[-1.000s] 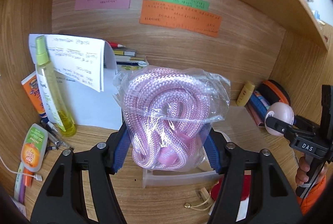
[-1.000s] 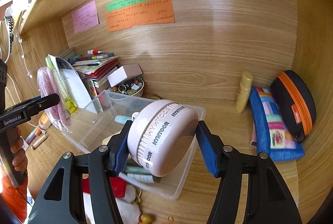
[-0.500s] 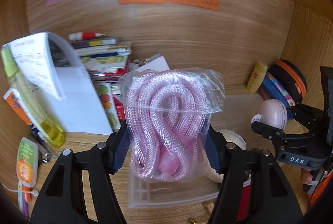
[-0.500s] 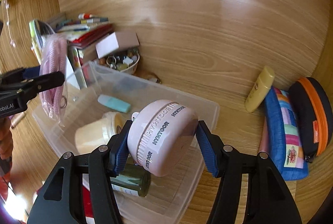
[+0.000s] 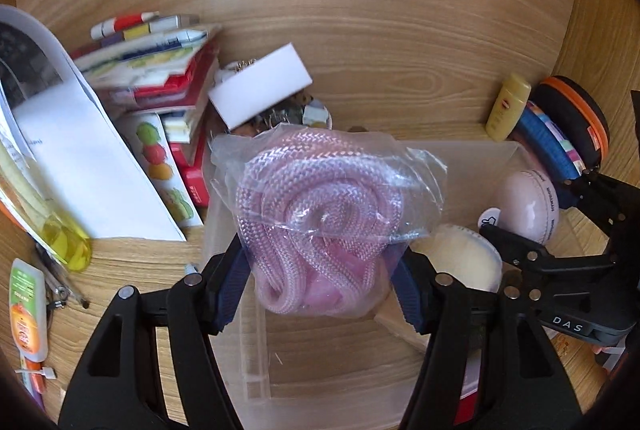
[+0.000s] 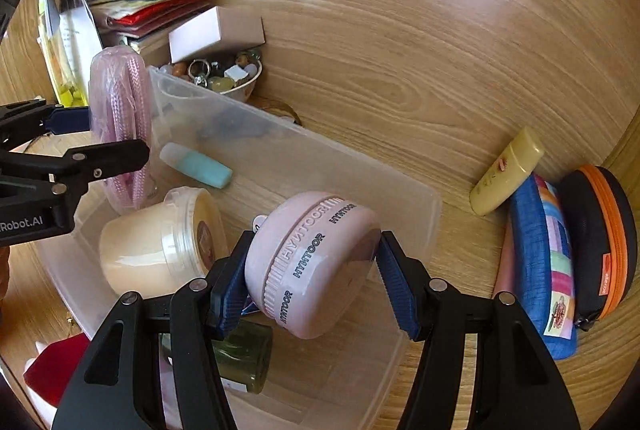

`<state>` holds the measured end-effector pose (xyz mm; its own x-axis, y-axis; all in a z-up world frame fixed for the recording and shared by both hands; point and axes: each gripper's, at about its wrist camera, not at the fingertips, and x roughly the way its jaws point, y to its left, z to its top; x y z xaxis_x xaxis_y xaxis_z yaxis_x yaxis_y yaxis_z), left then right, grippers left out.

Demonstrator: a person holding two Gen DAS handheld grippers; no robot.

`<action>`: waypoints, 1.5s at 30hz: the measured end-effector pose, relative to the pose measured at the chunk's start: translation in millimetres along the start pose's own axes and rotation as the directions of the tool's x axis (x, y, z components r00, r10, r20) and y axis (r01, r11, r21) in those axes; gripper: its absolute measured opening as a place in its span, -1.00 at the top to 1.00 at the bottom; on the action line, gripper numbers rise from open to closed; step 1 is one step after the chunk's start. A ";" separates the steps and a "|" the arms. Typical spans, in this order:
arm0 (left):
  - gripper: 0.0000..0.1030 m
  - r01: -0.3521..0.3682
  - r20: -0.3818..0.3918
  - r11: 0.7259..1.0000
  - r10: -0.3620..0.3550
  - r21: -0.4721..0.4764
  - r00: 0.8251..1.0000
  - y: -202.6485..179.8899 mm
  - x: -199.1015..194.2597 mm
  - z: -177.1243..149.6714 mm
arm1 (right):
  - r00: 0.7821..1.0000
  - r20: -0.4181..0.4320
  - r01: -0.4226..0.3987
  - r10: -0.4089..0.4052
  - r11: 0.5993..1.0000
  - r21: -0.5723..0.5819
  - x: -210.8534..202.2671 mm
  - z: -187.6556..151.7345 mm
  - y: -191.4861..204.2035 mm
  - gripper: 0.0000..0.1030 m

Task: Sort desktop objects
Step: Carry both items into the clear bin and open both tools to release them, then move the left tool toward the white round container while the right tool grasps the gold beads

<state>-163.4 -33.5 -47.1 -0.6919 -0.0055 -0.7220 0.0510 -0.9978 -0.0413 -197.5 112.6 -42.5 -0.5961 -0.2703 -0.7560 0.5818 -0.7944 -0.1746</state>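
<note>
My left gripper (image 5: 320, 284) is shut on a clear bag of coiled pink rope (image 5: 320, 214) and holds it over the clear plastic bin (image 5: 256, 346). The bag also shows in the right wrist view (image 6: 120, 118) at the bin's left end. My right gripper (image 6: 312, 282) is shut on a round pink HYMTOOR gadget (image 6: 316, 262), held over the bin (image 6: 416, 230); the gadget also shows in the left wrist view (image 5: 528, 206). Inside the bin lie a cream jar (image 6: 156, 242), a teal tube (image 6: 196, 164) and a dark green jar (image 6: 240, 354).
A stack of books (image 5: 160, 70), a white box (image 5: 260, 90) and a bowl of trinkets (image 6: 220, 78) stand behind the bin. A yellow spray bottle (image 5: 60, 234) stands left. A yellow tube (image 6: 508, 174), a blue pouch (image 6: 544, 270) and a black-orange case (image 6: 604, 242) lie right.
Both grippers have moved forward and down over the bin, each still holding its object. The bin and its contents now sit closer beneath them.
</note>
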 end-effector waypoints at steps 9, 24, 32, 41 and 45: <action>-0.53 0.008 0.052 0.999 -0.010 0.032 0.999 -9.3 -18.3 1.0 | 0.998 0.023 0.059 -0.058 0.997 -0.044 -1.5 0.0 9.5 -0.25; -0.80 -0.005 0.186 0.998 -0.007 0.063 0.982 -22.6 -79.9 -0.5 | 0.989 0.132 0.066 -0.067 0.998 0.017 -60.3 -14.5 -5.8 -0.55; -0.85 -0.014 0.195 0.995 -0.005 0.096 0.981 -28.5 -109.2 -22.8 | 0.977 0.210 0.030 -0.038 0.999 0.040 -106.9 -31.8 -7.5 -0.66; -0.85 -0.016 0.136 0.994 0.001 0.108 0.991 -28.9 -120.0 -64.0 | 0.981 0.193 0.024 -0.035 0.998 0.057 -120.1 -68.0 0.4 -0.68; -0.85 -0.011 0.112 0.994 -0.001 0.105 0.994 -27.2 -124.1 -83.0 | 0.987 0.161 0.004 -0.020 0.995 0.097 -116.1 -85.4 -3.2 -0.68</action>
<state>-19.1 -0.2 -13.7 -0.7682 -0.0117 -0.6401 -0.0175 -0.9991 0.0394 -82.8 193.0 -8.0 -0.6889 -0.3386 -0.6410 0.5229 -0.8445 -0.1159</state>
